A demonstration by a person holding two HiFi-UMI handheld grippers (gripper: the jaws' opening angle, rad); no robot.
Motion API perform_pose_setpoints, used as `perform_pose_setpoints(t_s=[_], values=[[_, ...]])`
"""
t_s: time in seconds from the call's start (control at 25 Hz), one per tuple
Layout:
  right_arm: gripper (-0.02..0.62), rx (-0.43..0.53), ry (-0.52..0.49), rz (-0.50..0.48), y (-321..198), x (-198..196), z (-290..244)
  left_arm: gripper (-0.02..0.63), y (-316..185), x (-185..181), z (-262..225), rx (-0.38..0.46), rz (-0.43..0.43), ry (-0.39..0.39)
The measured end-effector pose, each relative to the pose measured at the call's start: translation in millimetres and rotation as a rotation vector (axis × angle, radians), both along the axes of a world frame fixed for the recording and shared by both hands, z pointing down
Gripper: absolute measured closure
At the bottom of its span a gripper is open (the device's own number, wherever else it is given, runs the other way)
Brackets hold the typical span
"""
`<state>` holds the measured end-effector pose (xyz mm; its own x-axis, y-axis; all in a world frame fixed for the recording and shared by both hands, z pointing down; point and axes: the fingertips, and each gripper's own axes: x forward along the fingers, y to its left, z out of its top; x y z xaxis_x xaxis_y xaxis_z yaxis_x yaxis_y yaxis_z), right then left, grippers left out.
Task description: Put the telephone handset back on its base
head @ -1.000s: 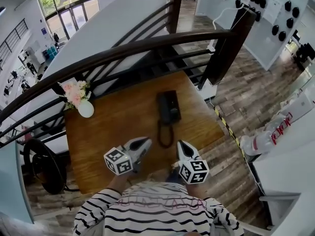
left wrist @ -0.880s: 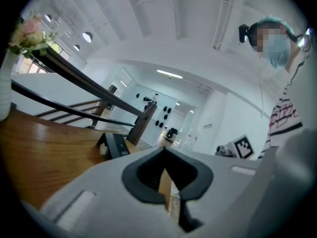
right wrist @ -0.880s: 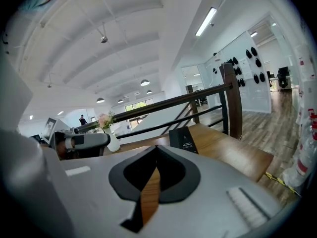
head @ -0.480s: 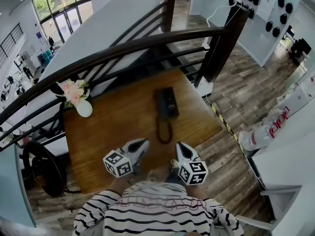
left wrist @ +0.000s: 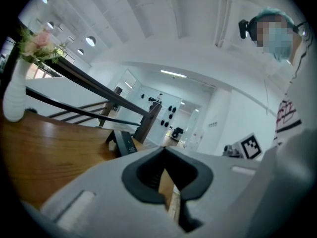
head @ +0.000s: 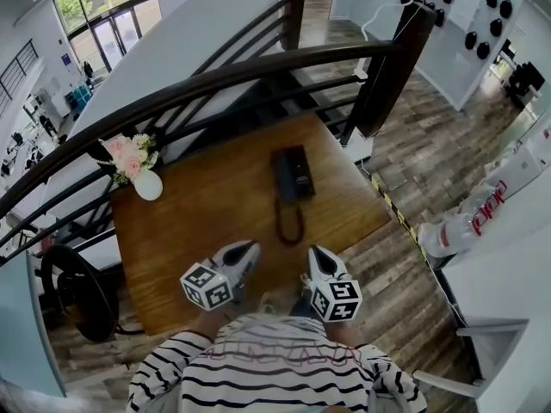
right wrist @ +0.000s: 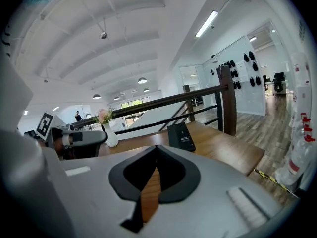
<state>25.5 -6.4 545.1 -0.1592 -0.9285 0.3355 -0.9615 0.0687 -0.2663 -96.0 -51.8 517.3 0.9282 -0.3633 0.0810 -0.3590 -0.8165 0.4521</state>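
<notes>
Wooden table [head: 198,222] carries everything. Above its near edge hang the left gripper [head: 252,249] and right gripper [head: 315,253], each with jaws pressed together and nothing between them, both well apart from the black telephone [head: 294,172] standing toward the far right corner. What looks like the handset [head: 281,175] lies along its left side; whether it is seated cannot be told. The coiled cord [head: 288,224] loops toward the near edge. The handset is probably light, rigid, smooth plastic: grip its narrow middle bar, and expect the springy cord to tug.
</notes>
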Motion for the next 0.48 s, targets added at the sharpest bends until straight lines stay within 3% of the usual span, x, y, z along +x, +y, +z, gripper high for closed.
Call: perform_pose_setpoints(t_s=[0.48], values=[[0.595,-0.009,0.011,0.02,-6.2,-4.8,1.5,0.603,-4.9,-2.5,4.3,-0.006,0.009,0.003]])
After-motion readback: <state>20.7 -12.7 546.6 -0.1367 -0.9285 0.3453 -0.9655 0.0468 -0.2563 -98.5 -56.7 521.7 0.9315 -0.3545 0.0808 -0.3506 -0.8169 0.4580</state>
